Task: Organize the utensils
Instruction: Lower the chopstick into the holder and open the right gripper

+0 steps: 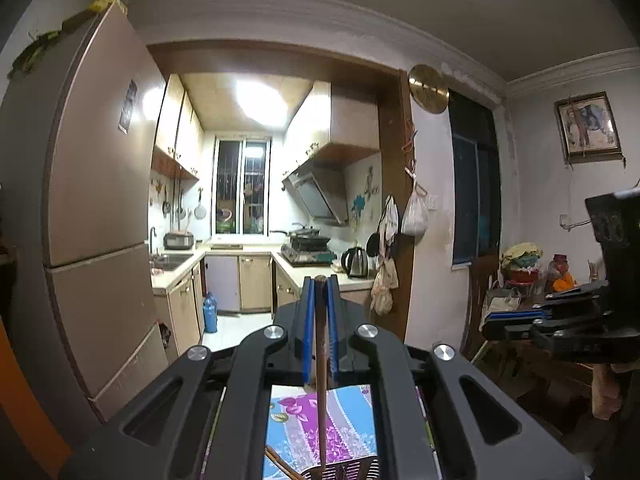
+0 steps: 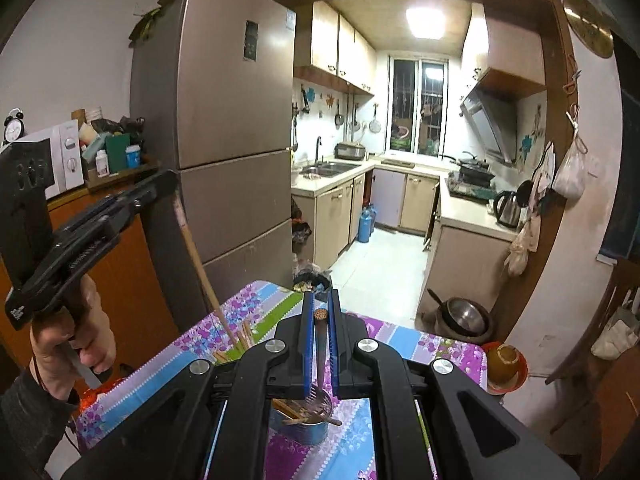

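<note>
The lower end of the left chopstick (image 1: 321, 408) is running out past the frame's bottom edge; the right gripper (image 2: 320, 312) is hiding the metal tin's (image 2: 300, 432) rim.

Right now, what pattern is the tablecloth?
Tablecloth: floral, purple flowers on blue, white and green stripes. Best in the right wrist view.

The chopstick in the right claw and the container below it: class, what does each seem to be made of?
Chopstick: probably wood or bamboo, dark brown, with grainy pores on its cut end. Container: apparently metal, a can with a dull grey sheen on its wall and thin rim.
</note>
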{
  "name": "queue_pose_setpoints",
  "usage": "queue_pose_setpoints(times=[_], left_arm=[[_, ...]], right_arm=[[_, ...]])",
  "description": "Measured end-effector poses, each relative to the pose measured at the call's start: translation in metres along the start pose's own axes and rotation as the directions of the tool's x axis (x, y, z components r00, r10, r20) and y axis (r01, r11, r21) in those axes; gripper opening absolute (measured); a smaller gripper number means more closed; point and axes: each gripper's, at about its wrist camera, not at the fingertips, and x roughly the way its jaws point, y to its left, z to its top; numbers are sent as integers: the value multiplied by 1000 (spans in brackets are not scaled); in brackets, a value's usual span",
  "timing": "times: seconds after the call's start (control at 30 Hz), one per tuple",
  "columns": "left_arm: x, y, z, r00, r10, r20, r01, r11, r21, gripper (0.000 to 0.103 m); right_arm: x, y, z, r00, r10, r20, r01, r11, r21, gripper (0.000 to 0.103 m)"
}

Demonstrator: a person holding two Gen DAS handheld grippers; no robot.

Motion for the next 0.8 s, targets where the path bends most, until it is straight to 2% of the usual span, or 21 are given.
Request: queue_pose_setpoints(times=[0.3, 0.53, 0.8], left_arm=[[39, 5, -38, 997, 7, -74, -7, 1000, 0, 5], [50, 10, -60, 994, 14, -111, -14, 1000, 0, 5], [54, 14, -71, 991, 17, -134, -18, 1000, -4, 5]], right_arm=[[34, -8, -21, 998, 32, -58, -31, 999, 25, 8], [53, -4, -34, 995, 38, -97, -37, 999, 19, 8], [64, -3, -39, 993, 42, -110, -39, 999, 26, 8]])
